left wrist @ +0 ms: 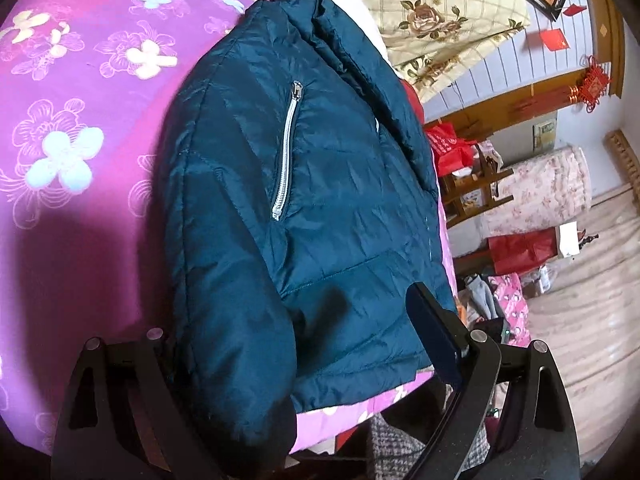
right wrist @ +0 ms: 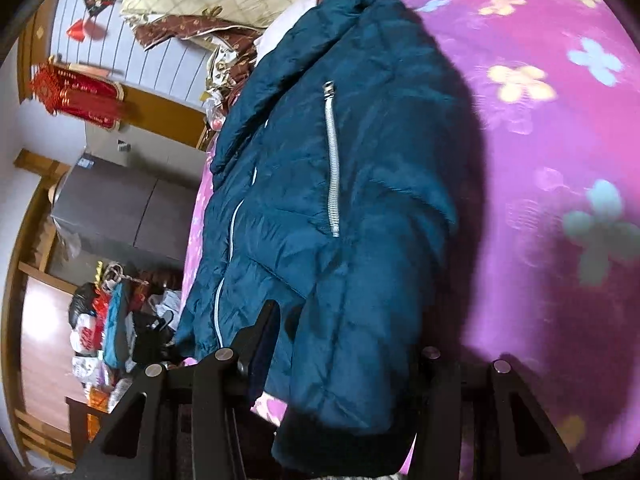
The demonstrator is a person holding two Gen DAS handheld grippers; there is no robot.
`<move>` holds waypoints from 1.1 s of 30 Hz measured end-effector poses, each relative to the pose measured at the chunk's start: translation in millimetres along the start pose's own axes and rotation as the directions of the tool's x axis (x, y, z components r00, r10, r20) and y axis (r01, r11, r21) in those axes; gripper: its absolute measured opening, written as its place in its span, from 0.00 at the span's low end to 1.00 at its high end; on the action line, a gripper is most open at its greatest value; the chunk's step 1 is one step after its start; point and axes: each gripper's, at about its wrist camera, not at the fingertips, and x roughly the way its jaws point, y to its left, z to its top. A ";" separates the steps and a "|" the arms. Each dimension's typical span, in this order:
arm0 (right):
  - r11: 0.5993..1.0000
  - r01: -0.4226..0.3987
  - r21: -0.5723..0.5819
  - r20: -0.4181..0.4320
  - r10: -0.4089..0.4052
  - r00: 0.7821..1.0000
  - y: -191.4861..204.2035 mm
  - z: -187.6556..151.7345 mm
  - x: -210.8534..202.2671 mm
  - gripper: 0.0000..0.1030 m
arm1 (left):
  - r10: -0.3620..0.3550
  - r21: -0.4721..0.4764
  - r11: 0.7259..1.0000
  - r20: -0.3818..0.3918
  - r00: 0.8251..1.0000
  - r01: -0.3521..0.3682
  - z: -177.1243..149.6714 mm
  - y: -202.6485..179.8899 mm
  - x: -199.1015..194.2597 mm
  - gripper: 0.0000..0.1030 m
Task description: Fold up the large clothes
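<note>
A dark teal puffer jacket with silver pocket zippers lies on the purple flowered bedspread. In the left wrist view a sleeve lies between my left gripper's wide-apart fingers; the right finger rests over the hem, the left finger is hidden under the sleeve. In the right wrist view the jacket fills the middle, and its other sleeve drapes between my right gripper's open fingers, hiding the right one. The left finger stands at the hem.
Pillows and a folded cream quilt lie at the head of the bed. Beside the bed are red bags, a rolled floral mattress, a grey cabinet and cluttered bags on the floor.
</note>
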 end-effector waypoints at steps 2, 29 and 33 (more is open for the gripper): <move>0.999 0.027 -0.023 0.010 -0.026 1.000 8.1 0.4 7.1 0.45 | 0.021 0.004 1.000 0.012 1.000 -0.021 -3.1 -1.6 1.5 0.82; 0.996 0.042 -0.074 0.133 -0.032 0.991 45.2 -8.9 -57.9 0.14 | 0.290 0.042 0.951 0.220 0.932 -0.306 -8.8 -79.1 -65.9 0.12; 0.992 0.037 -0.125 0.150 -0.018 0.989 60.2 -21.7 -84.4 0.14 | 0.271 0.063 0.954 0.244 0.931 -0.294 -29.1 -94.3 -85.9 0.12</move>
